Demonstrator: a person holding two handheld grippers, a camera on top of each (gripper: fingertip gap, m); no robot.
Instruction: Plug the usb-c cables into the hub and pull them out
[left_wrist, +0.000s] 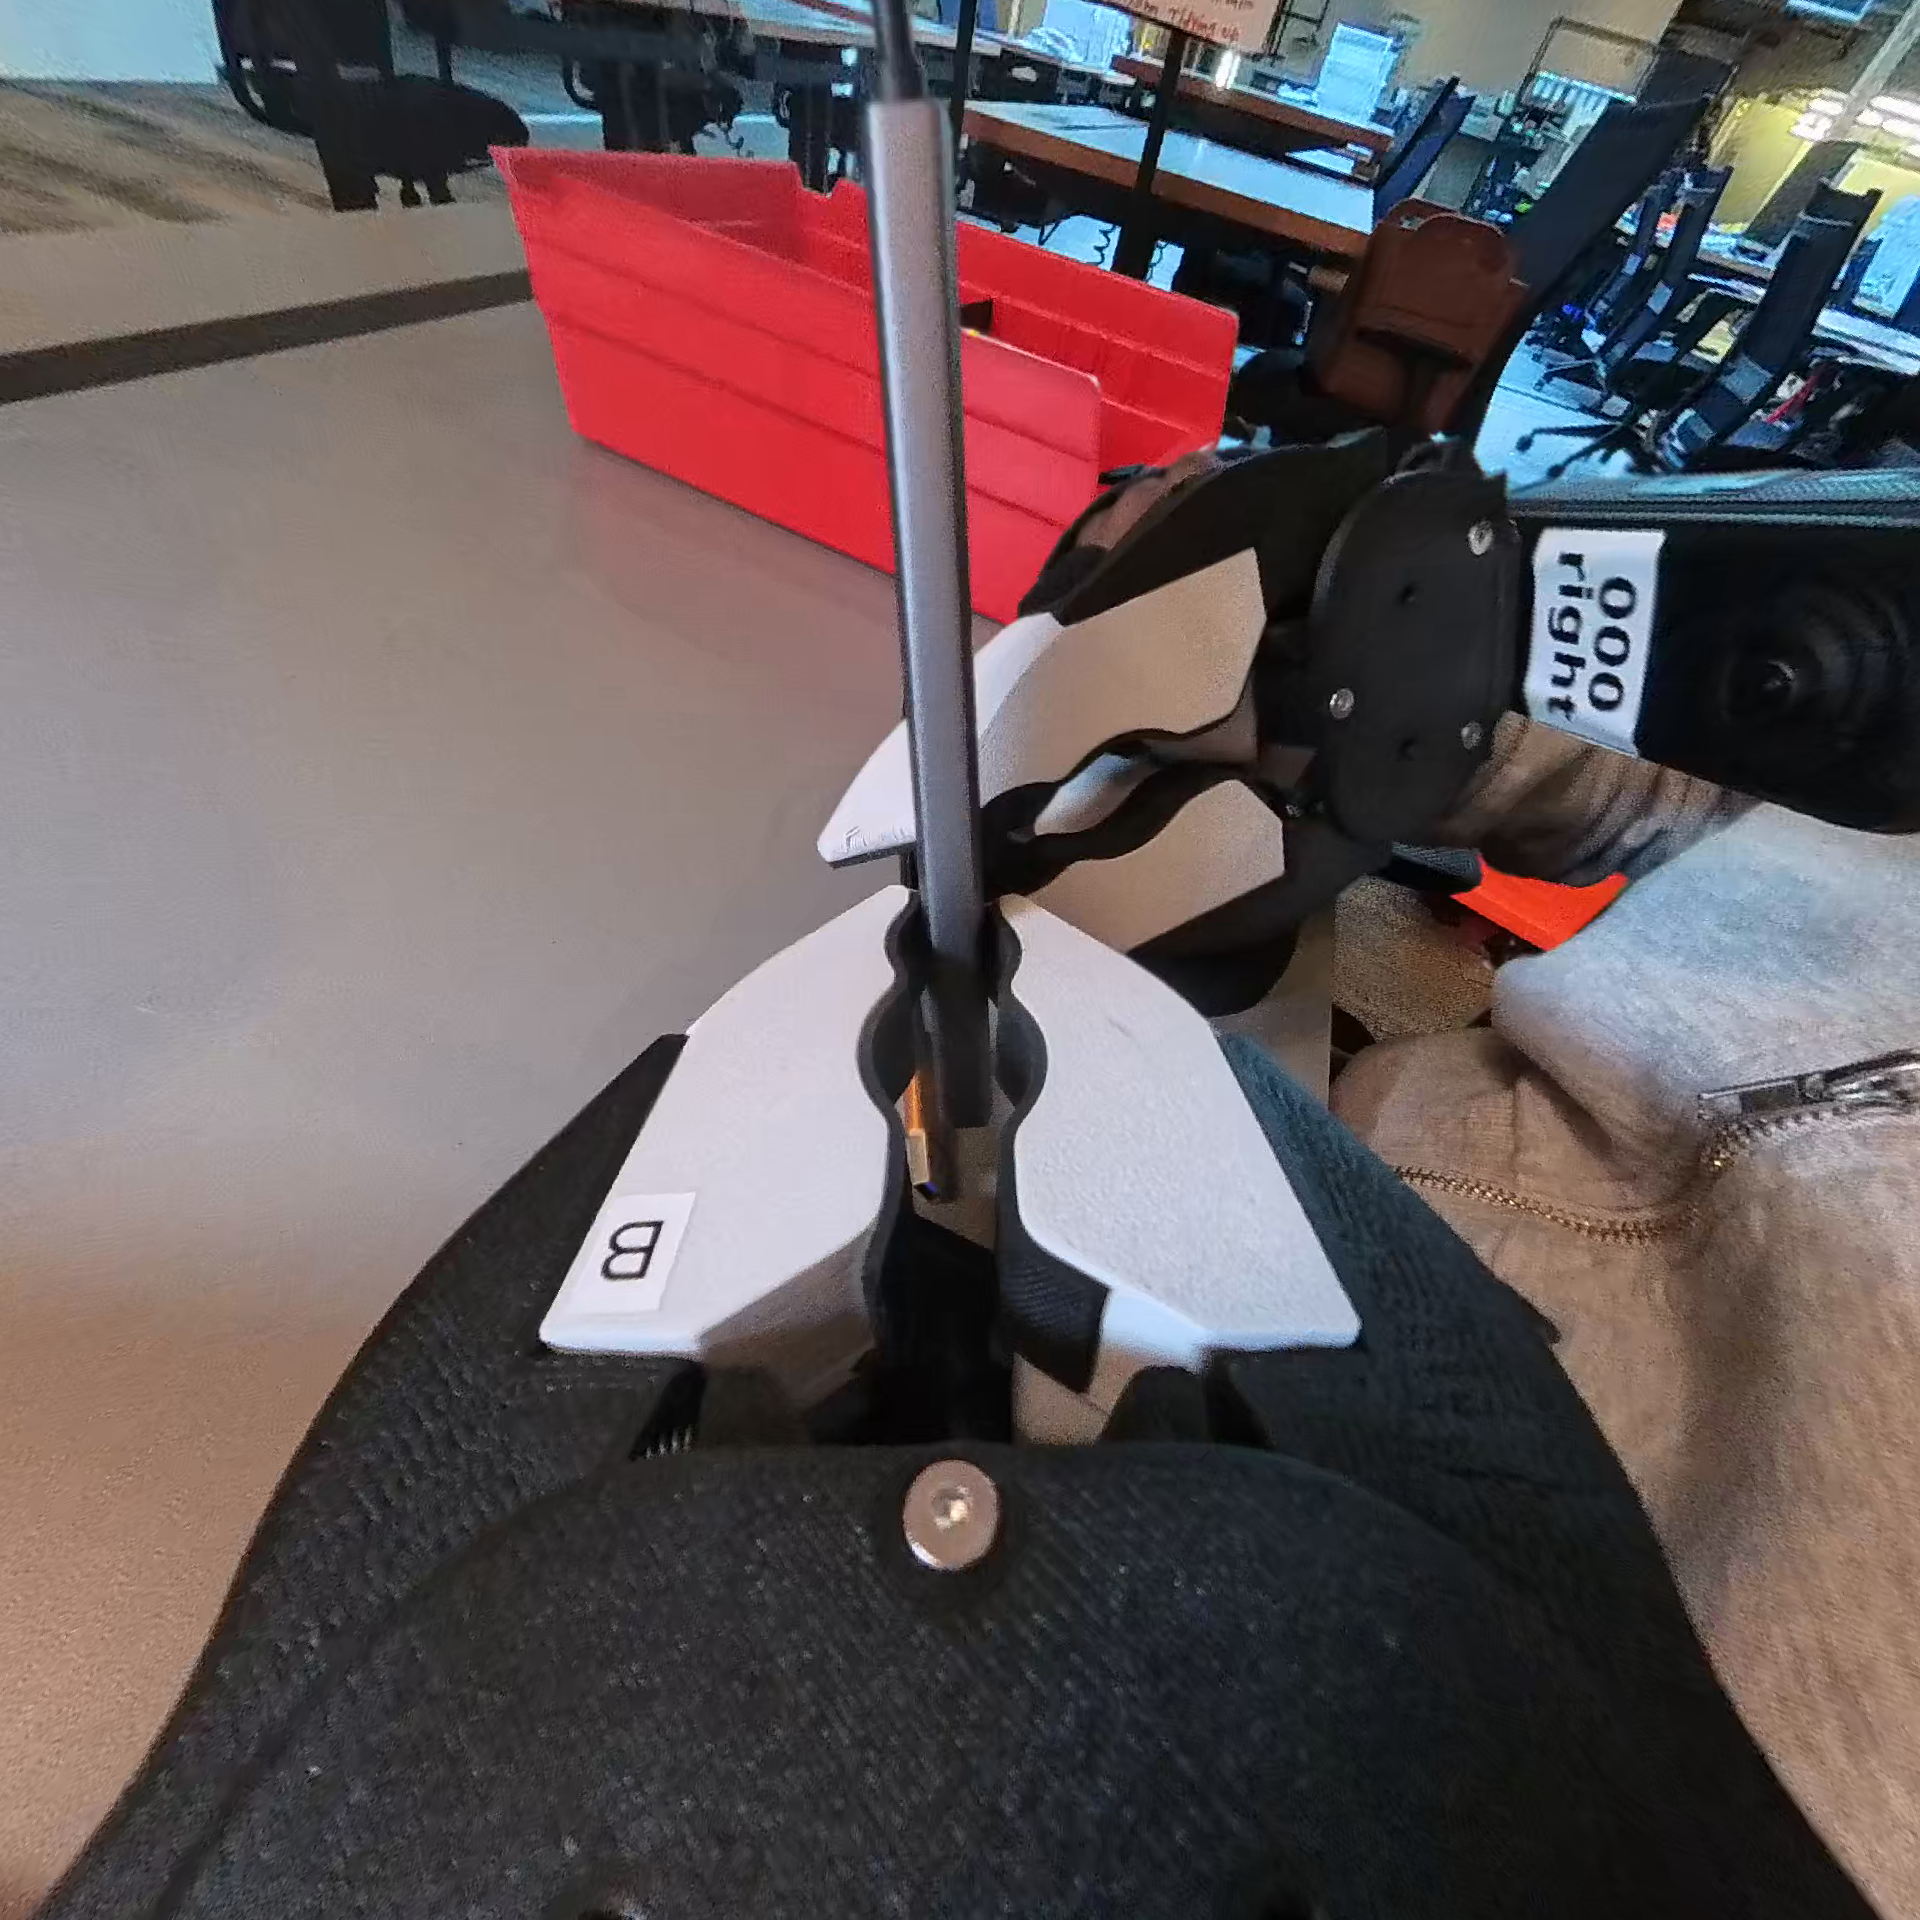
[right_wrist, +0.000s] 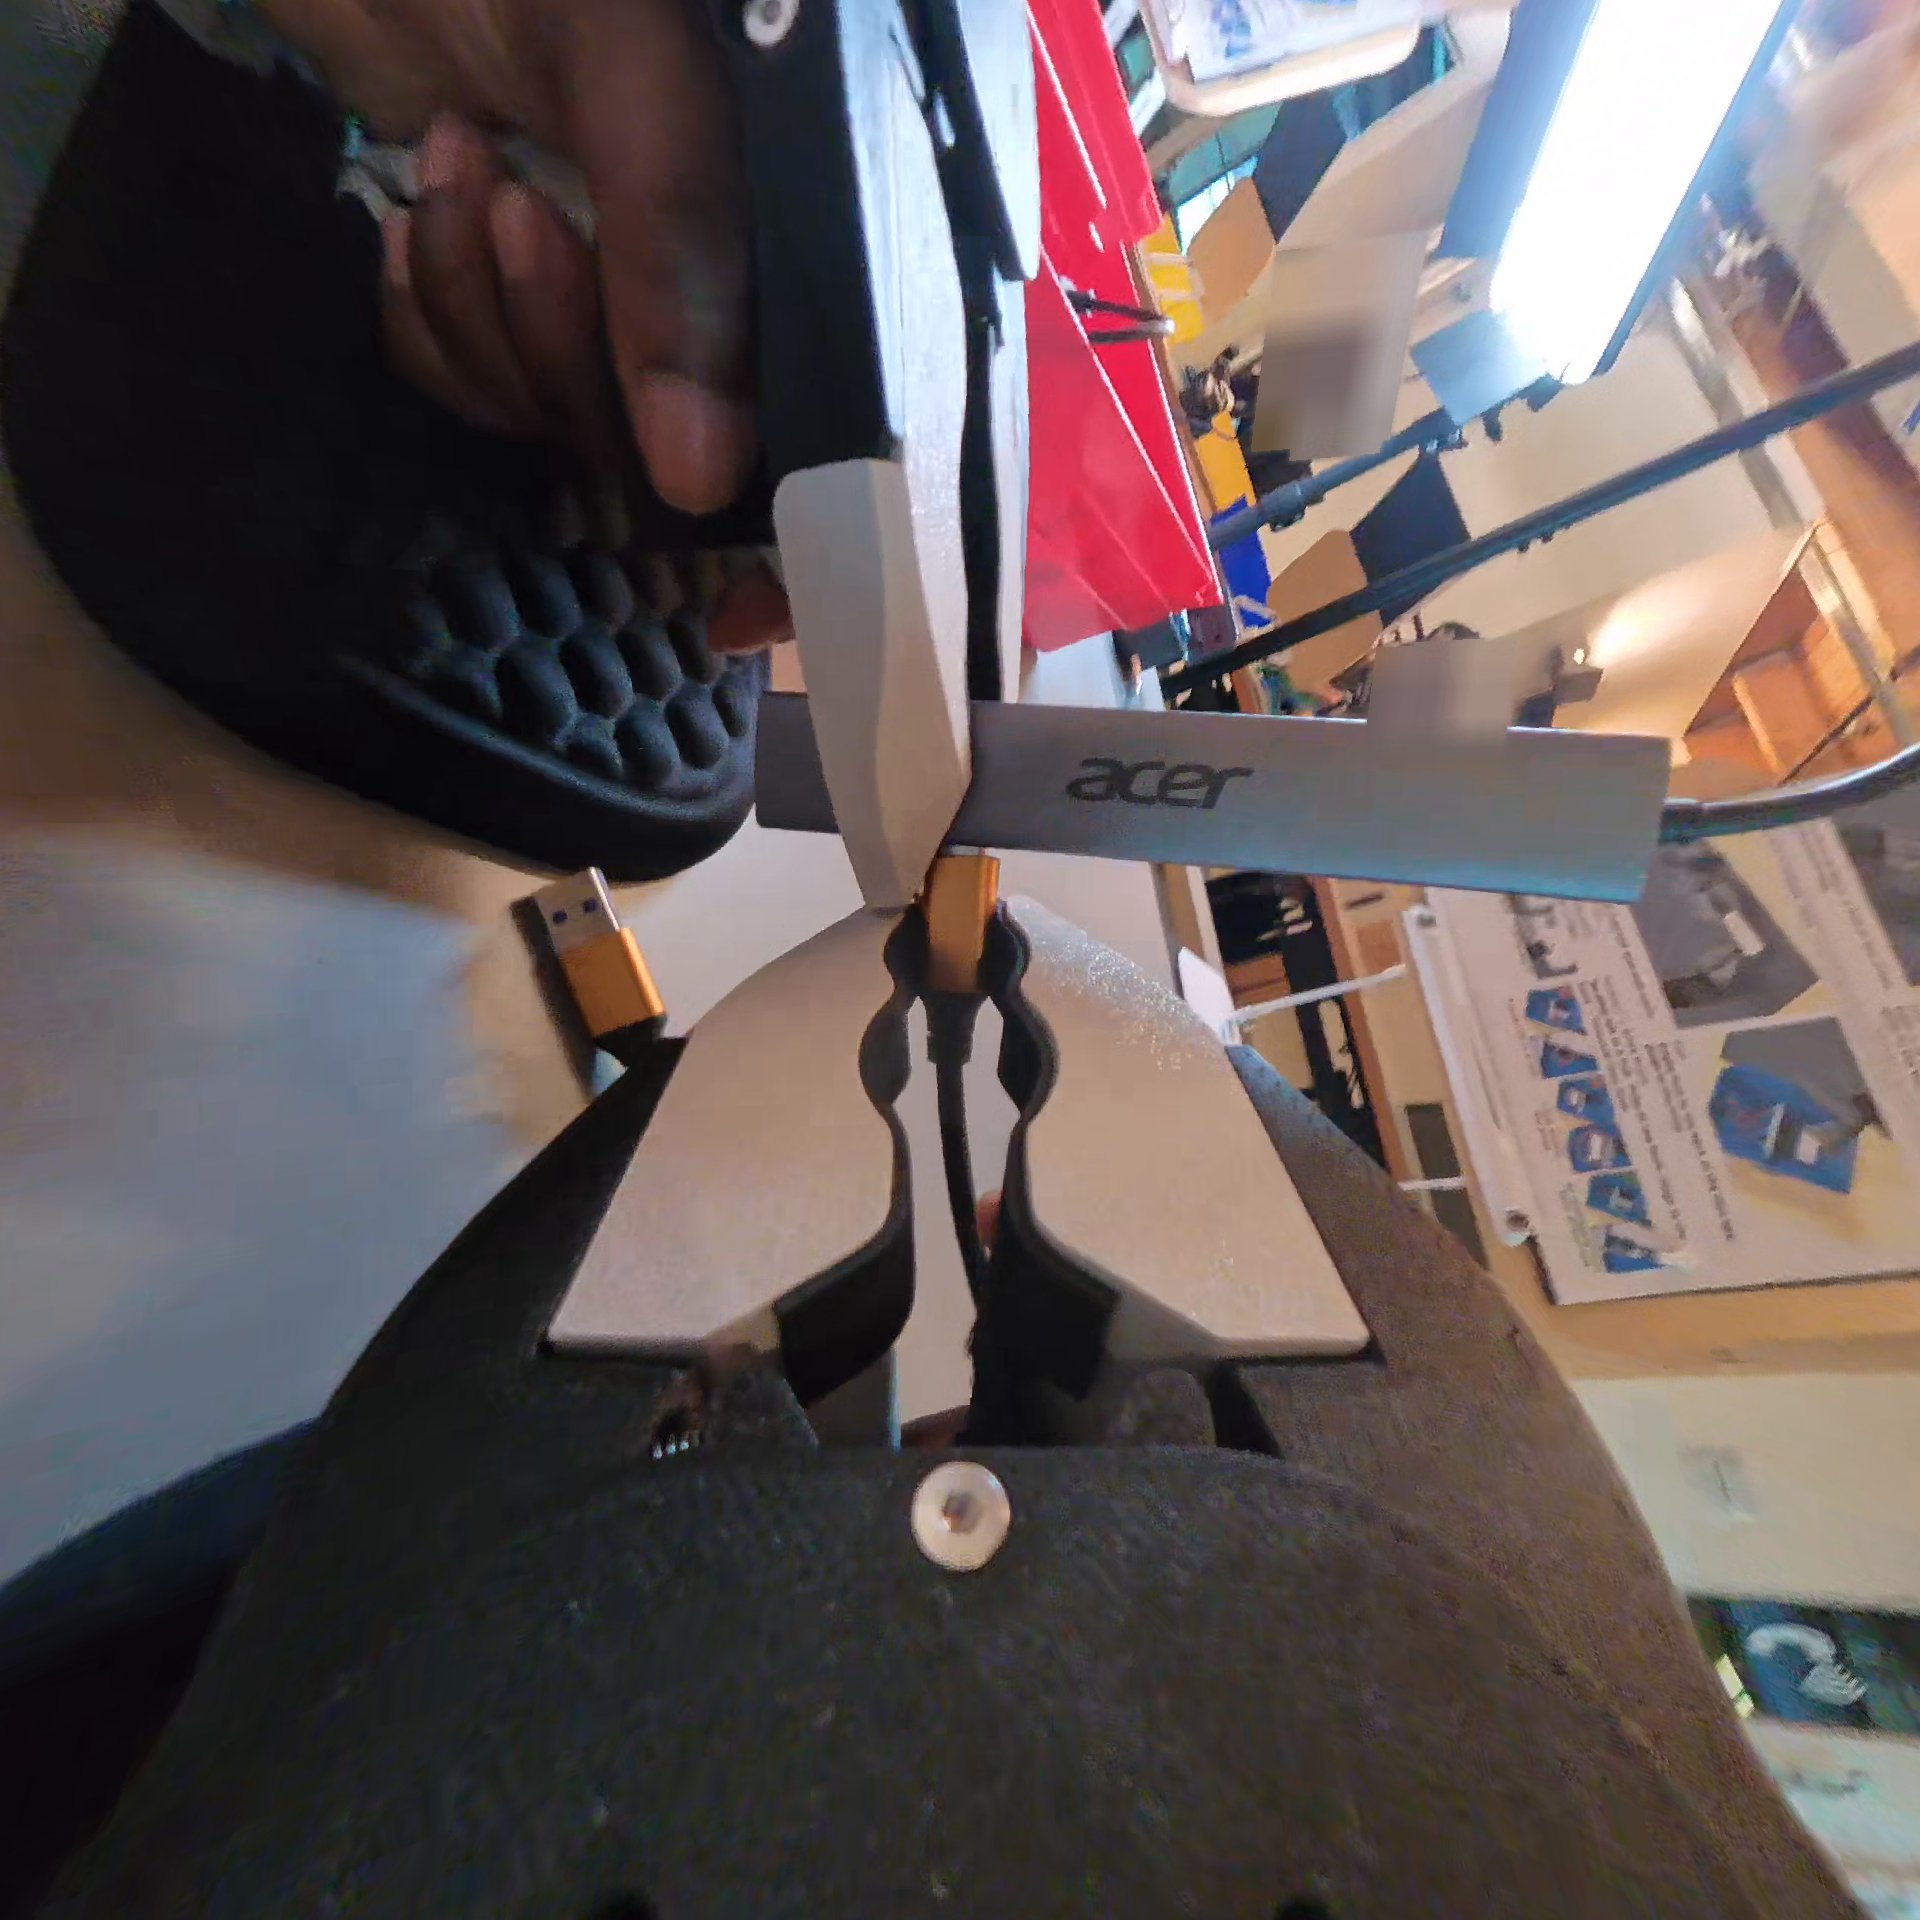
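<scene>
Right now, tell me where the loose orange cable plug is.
In the right wrist view, the loose orange plug lies lower left of the hub, beside the right gripper.

L gripper (left_wrist: 948, 940) gripping w/ jaws nearly closed, R gripper (right_wrist: 951, 951) pinching at fingertips, pointing across L's tips at roughly right angles, person's hand (right_wrist: 582, 312) wrapping L handle.

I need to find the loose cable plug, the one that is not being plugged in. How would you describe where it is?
Start at the long grey metal hub held by the left gripper. The right gripper pinches one orange-sleeved plug against its edge. The loose orange-sleeved plug lies further left, beside the right gripper's finger; its silver tip is bare and nothing grips it.
</scene>
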